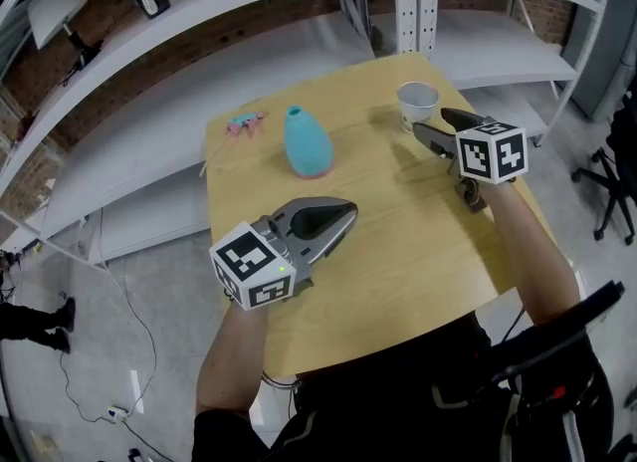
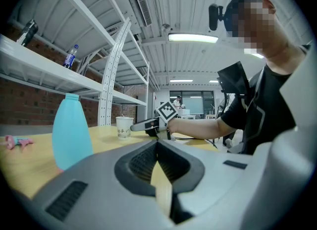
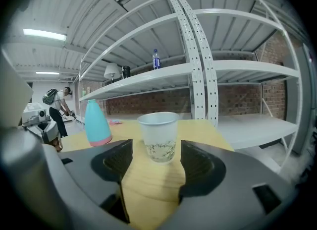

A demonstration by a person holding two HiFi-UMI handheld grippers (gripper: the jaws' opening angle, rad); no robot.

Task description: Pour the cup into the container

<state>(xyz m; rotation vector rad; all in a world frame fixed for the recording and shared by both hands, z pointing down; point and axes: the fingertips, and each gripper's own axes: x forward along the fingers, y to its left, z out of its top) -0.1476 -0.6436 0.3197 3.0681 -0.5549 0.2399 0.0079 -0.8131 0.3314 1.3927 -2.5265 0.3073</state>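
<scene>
A white paper cup point(image 1: 418, 105) with a leaf print stands upright near the far right corner of the wooden table point(image 1: 398, 251). My right gripper point(image 1: 430, 121) is open just short of the cup; in the right gripper view the cup point(image 3: 158, 137) stands beyond the tips of that gripper point(image 3: 156, 145), untouched. A cyan bottle-shaped container point(image 1: 308, 140) stands upright mid-table, left of the cup. My left gripper point(image 1: 343, 213) hovers near the table's front, shut on nothing, and points toward the container point(image 2: 72, 130) and the cup point(image 2: 124, 127).
A small pink object point(image 1: 245, 123) lies at the table's far left corner. White metal shelving point(image 1: 418, 2) runs behind the table, with a drink bottle point(image 3: 156, 59) on one shelf. An office chair point(image 1: 607, 181) stands off to the right.
</scene>
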